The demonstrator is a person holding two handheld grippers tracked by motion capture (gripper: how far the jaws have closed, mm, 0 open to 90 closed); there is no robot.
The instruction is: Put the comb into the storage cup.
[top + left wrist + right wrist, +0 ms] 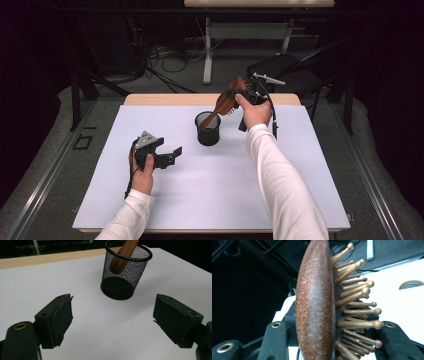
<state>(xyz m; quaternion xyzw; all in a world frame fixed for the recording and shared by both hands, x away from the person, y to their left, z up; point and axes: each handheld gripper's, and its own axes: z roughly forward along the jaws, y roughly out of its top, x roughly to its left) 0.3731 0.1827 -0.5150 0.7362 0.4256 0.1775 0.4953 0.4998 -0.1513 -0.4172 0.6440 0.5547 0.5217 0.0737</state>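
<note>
A brown wooden hairbrush is tilted, with its handle end down inside a black mesh cup at the middle of the white mat. My right gripper is shut on the brush head, above and right of the cup. The right gripper view has the brush head edge-on, its pegs pointing right, clamped between the two jaws of the right gripper. My left gripper rests low over the mat, left of the cup, open and with nothing in it. Beyond the wide-apart left gripper, the cup holds the handle.
The mat covers a wooden table whose far edge shows. Behind the table stand a dark chair at the back right and another desk, with cables on the floor.
</note>
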